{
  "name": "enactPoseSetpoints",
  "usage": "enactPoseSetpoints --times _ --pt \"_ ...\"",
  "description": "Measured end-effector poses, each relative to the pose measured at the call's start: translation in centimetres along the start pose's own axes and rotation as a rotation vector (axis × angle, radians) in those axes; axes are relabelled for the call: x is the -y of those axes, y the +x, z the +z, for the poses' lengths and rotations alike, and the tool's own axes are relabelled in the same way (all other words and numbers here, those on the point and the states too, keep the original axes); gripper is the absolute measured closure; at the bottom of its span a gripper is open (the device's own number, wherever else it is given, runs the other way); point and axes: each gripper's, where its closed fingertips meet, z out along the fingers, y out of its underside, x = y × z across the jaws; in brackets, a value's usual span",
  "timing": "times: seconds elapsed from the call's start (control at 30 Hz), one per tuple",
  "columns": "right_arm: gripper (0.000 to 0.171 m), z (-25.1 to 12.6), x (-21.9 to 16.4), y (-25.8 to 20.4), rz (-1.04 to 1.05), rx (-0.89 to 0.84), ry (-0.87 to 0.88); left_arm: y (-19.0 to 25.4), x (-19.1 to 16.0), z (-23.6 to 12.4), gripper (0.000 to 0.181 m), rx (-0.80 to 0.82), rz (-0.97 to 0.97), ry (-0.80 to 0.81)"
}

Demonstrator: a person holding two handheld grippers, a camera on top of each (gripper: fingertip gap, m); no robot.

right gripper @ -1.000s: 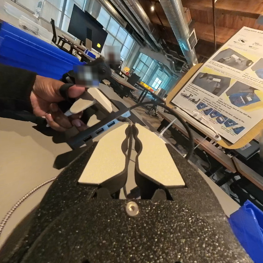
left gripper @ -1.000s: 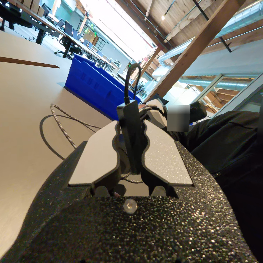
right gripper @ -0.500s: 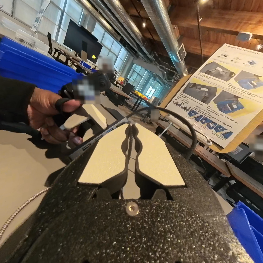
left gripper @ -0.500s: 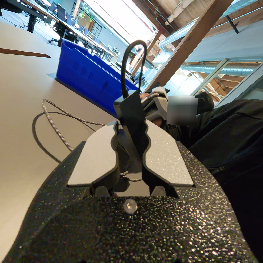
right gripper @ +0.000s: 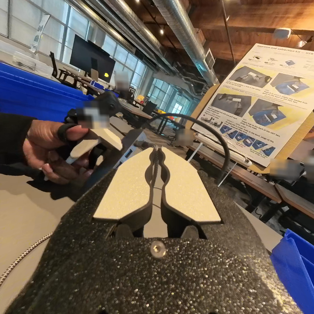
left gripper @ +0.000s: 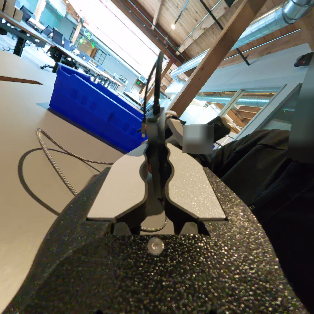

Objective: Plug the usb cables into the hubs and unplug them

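Observation:
My left gripper is shut on a dark grey USB hub, held on edge above the table, its own black lead arching up from the top. My right gripper is shut on a braided USB cable just behind its plug, right at the hub's port side. In the right wrist view the other gripper, in a hand, holds the hub at the left. The braided cable loops over the table behind. Whether the plug is seated is hidden.
A blue bin stands on the beige table beyond the left gripper. Another blue bin is at the lower right of the right wrist view. An instruction board leans on a stand at the right. A dark sleeve is close by.
The hub has turned from slanted to nearly upright in my left gripper, and both grippers have tilted. My right gripper stays shut on the braided cable at the hub's ports.

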Motion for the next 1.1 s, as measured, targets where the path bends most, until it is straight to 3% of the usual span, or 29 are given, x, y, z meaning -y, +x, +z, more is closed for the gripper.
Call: enactPoseSetpoints --times 0.33,1.1 --pt "0.168 -0.1 -0.1 0.3 0.026 -0.004 0.005 1.1 -0.6 0.8 0.169 -0.052 0.057 -0.024" --pt "0.168 0.7 -2.8 -0.9 -0.055 0.046 -0.144 -1.1 -0.5 -1.3 0.170 0.157 0.300 -0.144"
